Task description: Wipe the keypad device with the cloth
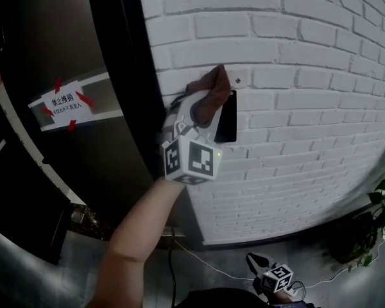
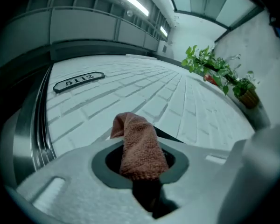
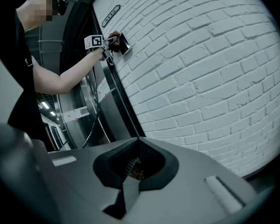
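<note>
Two grippers: left gripper (image 1: pixel 196 110) is clamping the brown cloth (image 1: pixel 213 94) against the top of the wall-mounted keypad device (image 1: pixel 226 124); right gripper (image 1: pixel 262 263) is hanging low, jaws together, empty. Best wiping downward, flat, with light pressure.

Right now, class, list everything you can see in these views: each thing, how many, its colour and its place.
cloth: one, reddish-brown, over the keypad device's top edge
keypad device: one, black, on the brick wall
brick wall: one, white, beside a dark door
number plate: one, dark, on the wall
paper notice: one, white with red tape, on the door
plants: at least two, green, at the wall's foot
cable: one, white, on the floor
left gripper: white, raised, clamping the cloth
right gripper: white, low, jaws together, empty
</note>
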The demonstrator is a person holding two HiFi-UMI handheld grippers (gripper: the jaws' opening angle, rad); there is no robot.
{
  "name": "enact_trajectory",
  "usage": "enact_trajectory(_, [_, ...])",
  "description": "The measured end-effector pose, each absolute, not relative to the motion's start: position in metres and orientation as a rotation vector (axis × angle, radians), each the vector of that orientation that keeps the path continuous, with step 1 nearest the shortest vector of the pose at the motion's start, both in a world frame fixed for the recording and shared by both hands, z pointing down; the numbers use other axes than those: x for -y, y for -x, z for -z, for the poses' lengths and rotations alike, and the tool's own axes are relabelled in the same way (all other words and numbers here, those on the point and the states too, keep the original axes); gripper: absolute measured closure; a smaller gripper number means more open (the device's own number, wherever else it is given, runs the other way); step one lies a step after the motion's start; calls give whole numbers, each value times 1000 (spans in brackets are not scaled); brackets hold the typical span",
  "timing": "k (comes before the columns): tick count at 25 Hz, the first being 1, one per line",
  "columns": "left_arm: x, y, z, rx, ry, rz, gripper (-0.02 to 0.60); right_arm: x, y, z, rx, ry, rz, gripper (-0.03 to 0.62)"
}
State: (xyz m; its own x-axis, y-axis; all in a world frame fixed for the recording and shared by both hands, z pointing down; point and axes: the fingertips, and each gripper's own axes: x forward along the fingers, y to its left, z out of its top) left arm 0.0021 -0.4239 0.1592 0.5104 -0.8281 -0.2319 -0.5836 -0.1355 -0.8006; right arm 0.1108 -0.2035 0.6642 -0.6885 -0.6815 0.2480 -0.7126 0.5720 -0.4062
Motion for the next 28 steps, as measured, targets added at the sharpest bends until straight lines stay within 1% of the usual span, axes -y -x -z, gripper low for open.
enact_trajectory(6, [420,-6,-243,-1170,1892,400,508,206,-123,-667,2732,-1271,-803,592])
enact_trajectory(12, [419,-15,-298,-1103,1907,495,509,207,-122,-666,2716,-1275,-824,592])
enact_trajectory(14, [419,-26,-293,-1060,1854,538,509,205,-117,-665,2714,-1265,-845,592])
enact_trajectory(17, [421,-43,-264,-1033,1780,555,509,205,-109,-652,2754,-1247,-901,592])
enact_trajectory(22, [424,-36,-185,-1122,1833,378,509,208,-119,-653,2743,-1291,-871,592])
enact_trajectory(24, [424,-37,-165,-1141,1874,334,509,208,-128,-666,2725,-1313,-852,592])
enact_trajectory(26, [423,-45,-166,-1120,1864,361,509,207,-128,-669,2721,-1320,-860,592])
enact_trajectory(28, [423,-56,-185,-1060,1806,437,509,206,-124,-665,2726,-1313,-865,592])
